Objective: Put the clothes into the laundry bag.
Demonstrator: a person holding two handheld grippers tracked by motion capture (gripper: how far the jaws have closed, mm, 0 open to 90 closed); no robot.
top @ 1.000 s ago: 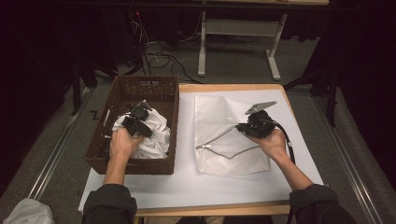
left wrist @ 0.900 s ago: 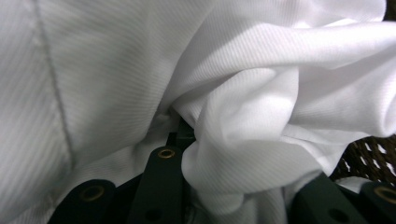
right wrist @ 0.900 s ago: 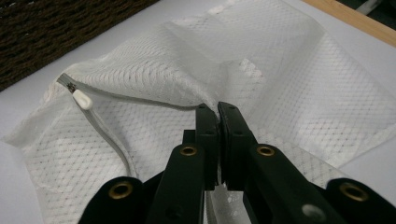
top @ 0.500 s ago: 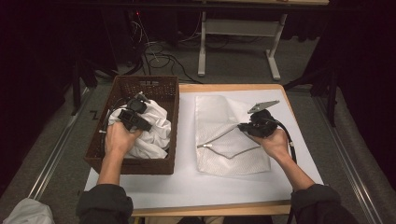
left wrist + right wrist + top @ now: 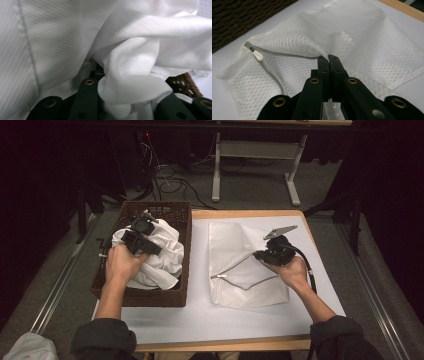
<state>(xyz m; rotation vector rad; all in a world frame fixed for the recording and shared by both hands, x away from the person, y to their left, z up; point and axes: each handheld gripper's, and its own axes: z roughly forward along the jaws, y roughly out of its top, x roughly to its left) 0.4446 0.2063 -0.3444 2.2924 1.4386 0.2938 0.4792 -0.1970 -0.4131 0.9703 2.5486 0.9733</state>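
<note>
Your right gripper [image 5: 329,58] clenched on upper edge of mesh laundry bag [image 5: 245,265], holding zipper [image 5: 268,62] mouth lifted open for loading. Bag lies flat on table's [image 5: 320,270] right half. Your left gripper [image 5: 137,240] over wicker basket [image 5: 182,245] at table's left edge; jaws around fold of white garment [image 5: 130,75] (closure hidden by cloth, cannot tell).
</note>
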